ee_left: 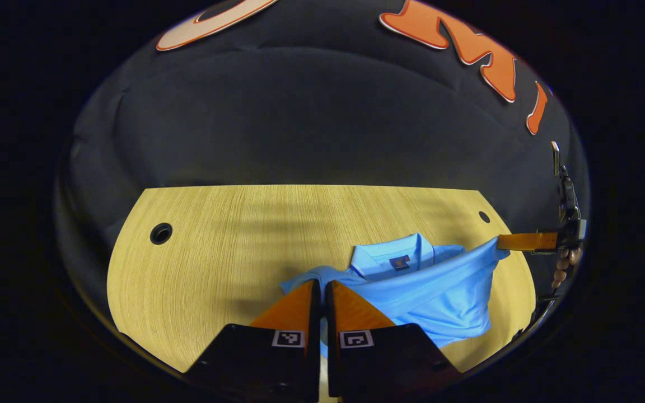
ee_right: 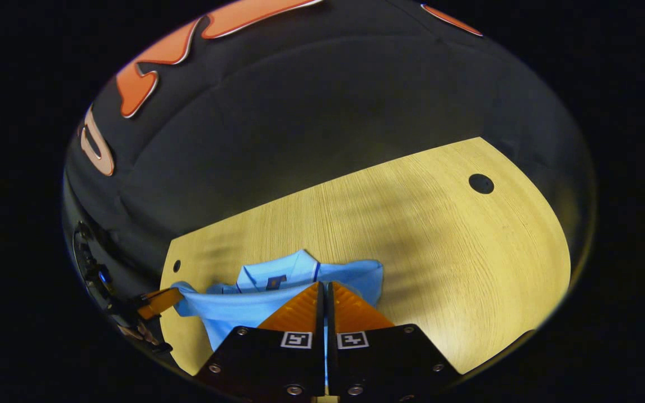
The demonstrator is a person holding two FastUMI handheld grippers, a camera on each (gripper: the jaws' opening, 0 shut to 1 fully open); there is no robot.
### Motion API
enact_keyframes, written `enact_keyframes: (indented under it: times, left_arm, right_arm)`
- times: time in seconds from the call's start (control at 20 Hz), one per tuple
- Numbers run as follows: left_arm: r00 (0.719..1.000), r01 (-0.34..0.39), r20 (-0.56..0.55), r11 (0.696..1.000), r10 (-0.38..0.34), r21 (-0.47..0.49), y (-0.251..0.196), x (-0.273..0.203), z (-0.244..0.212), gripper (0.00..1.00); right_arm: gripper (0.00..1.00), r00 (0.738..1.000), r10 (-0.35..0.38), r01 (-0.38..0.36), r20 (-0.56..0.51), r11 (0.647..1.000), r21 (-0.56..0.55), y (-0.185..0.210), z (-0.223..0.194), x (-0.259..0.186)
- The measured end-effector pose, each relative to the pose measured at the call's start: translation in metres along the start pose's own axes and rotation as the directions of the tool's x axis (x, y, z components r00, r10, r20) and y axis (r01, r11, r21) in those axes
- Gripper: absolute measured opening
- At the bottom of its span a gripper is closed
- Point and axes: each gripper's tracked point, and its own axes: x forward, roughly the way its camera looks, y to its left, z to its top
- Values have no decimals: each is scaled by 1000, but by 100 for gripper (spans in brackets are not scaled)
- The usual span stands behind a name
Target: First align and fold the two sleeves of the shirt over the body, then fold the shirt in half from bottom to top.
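Note:
A light blue polo shirt lies partly lifted over the wooden table, collar toward the far side. In the left gripper view my left gripper is shut on a bunched edge of the shirt near its left shoulder. Farther right, my right gripper pinches the shirt's other edge and pulls it taut above the table. In the right gripper view my right gripper is shut on the shirt, just in front of the collar. The left gripper holds the shirt's far left corner.
The table has a round cable hole at far left and a smaller one at far right. A hand holds the right gripper at the table's right edge. Bare wood spreads to the right of the shirt. The black cloth wall stands behind.

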Motion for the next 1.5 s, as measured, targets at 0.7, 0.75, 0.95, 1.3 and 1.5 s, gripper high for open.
enact_keyframes:
  times: [0.7,0.75,0.95,1.3,1.5]
  left_arm:
    - [984,-32,178,999,26,32,-40,-104,36,98]
    - [980,-36,197,999,27,40,-45,-117,35,98]
    - [954,-59,297,997,40,55,-67,-184,25,99]
    - [887,-93,459,994,54,62,-107,-297,1,98]
    - [841,-107,538,992,58,60,-125,-354,-8,95]
  right_arm:
    - [85,988,36,-15,147,990,-141,6,16,-86]
    - [87,985,46,-18,165,986,-164,7,15,-96]
    - [92,972,71,-20,225,976,-219,4,9,-146]
    - [92,885,114,12,452,964,-266,10,18,-256]
    - [92,836,170,-10,521,955,-296,16,3,-313]
